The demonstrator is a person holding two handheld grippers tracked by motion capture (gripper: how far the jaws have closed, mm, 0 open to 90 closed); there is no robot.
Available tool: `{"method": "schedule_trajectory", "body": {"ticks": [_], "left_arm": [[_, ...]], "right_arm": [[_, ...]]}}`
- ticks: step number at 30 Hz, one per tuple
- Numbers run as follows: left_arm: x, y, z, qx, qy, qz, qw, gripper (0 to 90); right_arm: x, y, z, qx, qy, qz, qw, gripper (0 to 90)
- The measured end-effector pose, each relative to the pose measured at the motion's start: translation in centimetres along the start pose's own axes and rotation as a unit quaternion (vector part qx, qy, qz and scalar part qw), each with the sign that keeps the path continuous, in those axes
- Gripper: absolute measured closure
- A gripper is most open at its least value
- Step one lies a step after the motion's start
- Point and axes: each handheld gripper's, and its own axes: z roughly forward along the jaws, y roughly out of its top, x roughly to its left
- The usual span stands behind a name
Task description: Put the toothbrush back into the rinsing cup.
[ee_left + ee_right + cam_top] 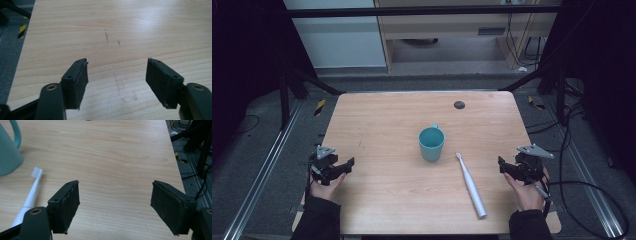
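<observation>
A teal mug (431, 143) stands upright near the middle of the wooden table (392, 120), its handle turned to the far side. Just right of it lies a white electric toothbrush (471, 185), brush head toward the mug. My left gripper (343, 167) rests at the table's left edge, open, with bare wood between its jaws (117, 71). At the right edge my right gripper (507, 169) is open and empty too (115, 195). In the right gripper view the toothbrush (31, 195) and the mug (8, 152) lie to the left of the jaws.
A small dark round cap (459, 105) sits in the table top near the far edge. Cables (592, 190) trail over the floor to the right, and metal rails (262, 170) run along both sides of the table.
</observation>
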Motion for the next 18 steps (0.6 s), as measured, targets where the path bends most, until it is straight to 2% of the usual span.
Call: {"method": "schedule_trajectory", "body": {"ticks": [2, 6, 10, 18], "left_arm": [[-0.1, 0.0, -0.1, 0.0, 0.0, 0.001, 1.0, 36.1], [-0.1, 0.1, -0.1, 0.002, -0.009, -0.001, 1.0, 38.4], [-0.2, 0.0, 0.0, 0.017, -0.018, 0.009, 0.9996, 40.1], [-0.5, -0.1, 0.4, 0.033, -0.022, 0.032, 0.9987, 40.5]], "right_arm": [[0.3, 0.3, -0.5, -0.001, 0.0, -0.012, 0.9999, 24.6], [0.9, 0.9, -1.1, 0.003, 0.012, -0.023, 0.9997, 26.6], [1.6, 1.2, -1.5, 0.011, 0.022, -0.032, 0.9992, 29.3], [3.0, 1.9, -1.5, 0.042, 0.042, -0.05, 0.997, 31.8]]}}
